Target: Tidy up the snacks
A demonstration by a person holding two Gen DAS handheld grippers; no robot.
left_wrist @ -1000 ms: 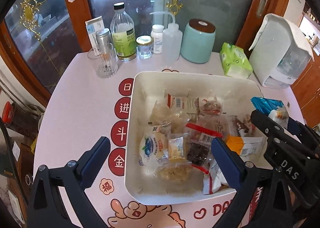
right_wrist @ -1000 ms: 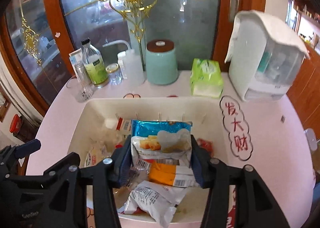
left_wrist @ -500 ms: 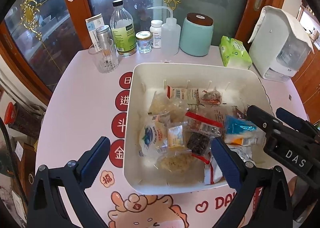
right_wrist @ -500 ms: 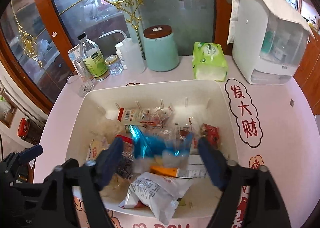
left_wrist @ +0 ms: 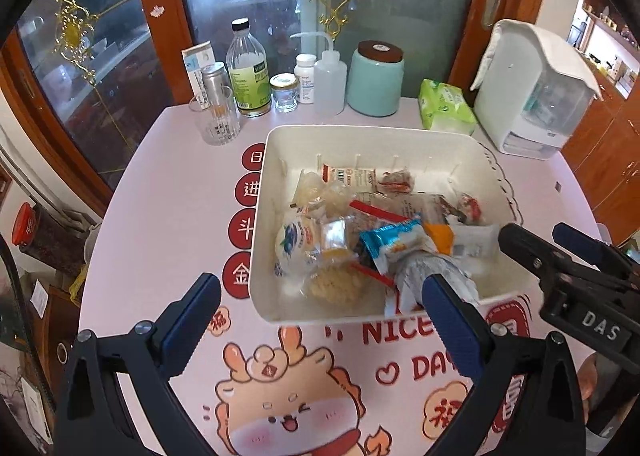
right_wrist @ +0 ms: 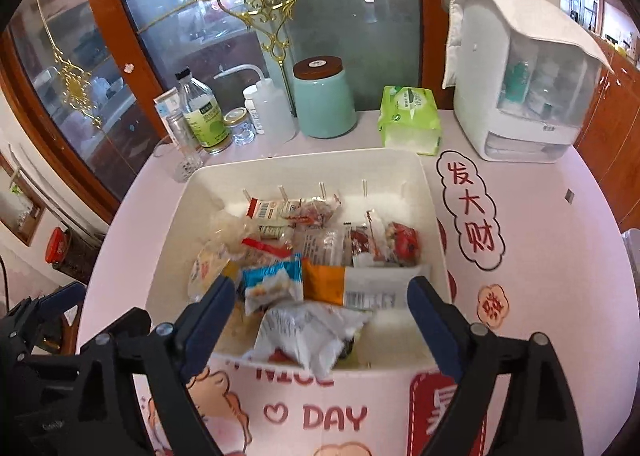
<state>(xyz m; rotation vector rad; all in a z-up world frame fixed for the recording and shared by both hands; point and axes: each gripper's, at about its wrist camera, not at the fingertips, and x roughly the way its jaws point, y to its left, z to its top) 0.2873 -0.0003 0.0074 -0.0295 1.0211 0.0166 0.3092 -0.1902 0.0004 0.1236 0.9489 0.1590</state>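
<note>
White bin (right_wrist: 434, 223) on bench (right_wrist: 540, 256), full of snack pkts; blue pkt (right_wrist: 272, 282) atop pile w/ orange pkt (right_wrist: 340, 286) beside. Both claws spread wide, empty: left (left_wrist: 320, 312), right (right_wrist: 320, 320), near bin's front rim.

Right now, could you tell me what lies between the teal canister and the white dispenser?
A green tissue pack lies between the teal canister and the white dispenser, shown in both views.
</note>
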